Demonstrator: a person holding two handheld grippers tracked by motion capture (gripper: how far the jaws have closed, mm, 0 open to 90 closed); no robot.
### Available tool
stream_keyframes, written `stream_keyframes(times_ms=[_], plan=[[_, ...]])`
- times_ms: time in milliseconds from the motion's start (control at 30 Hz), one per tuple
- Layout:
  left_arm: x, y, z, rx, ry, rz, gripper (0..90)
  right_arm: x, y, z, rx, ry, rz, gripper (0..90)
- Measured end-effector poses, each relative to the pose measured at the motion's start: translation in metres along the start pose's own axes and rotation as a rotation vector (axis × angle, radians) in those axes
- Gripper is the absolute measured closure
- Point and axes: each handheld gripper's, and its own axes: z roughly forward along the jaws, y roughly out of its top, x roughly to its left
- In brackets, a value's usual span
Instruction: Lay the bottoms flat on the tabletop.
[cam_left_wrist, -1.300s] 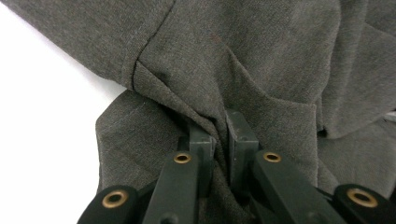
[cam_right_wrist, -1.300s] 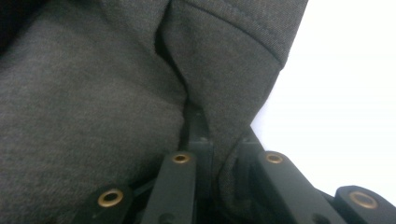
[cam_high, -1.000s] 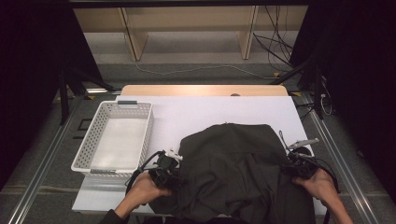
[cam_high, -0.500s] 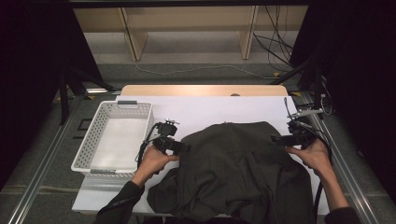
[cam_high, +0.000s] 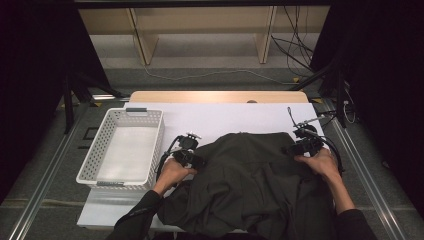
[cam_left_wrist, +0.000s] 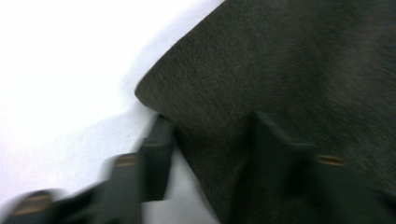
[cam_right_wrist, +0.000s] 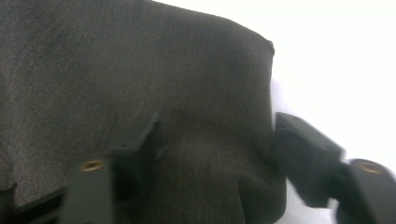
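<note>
1. The left claw (cam_high: 192, 159) has its jaws set apart around a corner of the dark cloth (cam_high: 250, 185), at 9 o'clock.
2. The right claw (cam_high: 300, 148) holds the 3 o'clock corner likewise, probably to spread the cloth flat.
3. The cloth lies on the white desk (cam_high: 225, 120), near the white basket (cam_high: 122, 147).
</note>
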Motion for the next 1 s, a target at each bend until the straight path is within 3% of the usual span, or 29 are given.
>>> stream_keyframes(times_ms=[33,133,233,400,433,500,567,700,833,1000], plan=[[0.0,0.0,0.0,-0.006,-0.003,0.0,72.0,0.0,-0.001,0.0,-0.003,-0.005,0.002,49.6],[0.0,-0.001,-0.002,-0.04,-0.014,0.004,84.7,0.001,-0.003,0.001,-0.005,0.012,-0.019,64.2],[-0.002,0.0,-0.008,-0.086,-0.001,0.029,86.3,0.001,-0.005,-0.001,-0.016,0.005,-0.039,78.7],[0.005,0.003,-0.024,-0.154,0.001,0.023,86.6,0.001,-0.007,-0.016,-0.069,0.021,-0.067,90.0],[0.007,0.007,-0.034,-0.192,-0.003,0.014,86.6,0.001,-0.006,-0.02,-0.087,0.016,-0.069,90.0],[0.007,0.008,-0.039,-0.209,-0.005,0.015,86.6,0.0,-0.006,-0.024,-0.105,0.012,-0.067,90.0],[0.004,0.013,-0.053,-0.258,0.004,0.035,86.6,0.0,-0.005,-0.036,-0.143,0.007,-0.072,90.0],[0.002,0.018,-0.063,-0.288,-0.007,0.038,86.6,-0.004,-0.003,-0.042,-0.163,0.007,-0.039,89.2],[0.002,0.018,-0.057,-0.275,0.005,0.034,86.5,-0.01,0.001,-0.024,-0.117,0.027,0.006,59.9],[0.006,0.019,-0.053,-0.261,-0.001,0.027,86.4,-0.016,0.008,0.002,-0.031,0.013,0.041,42.7]])
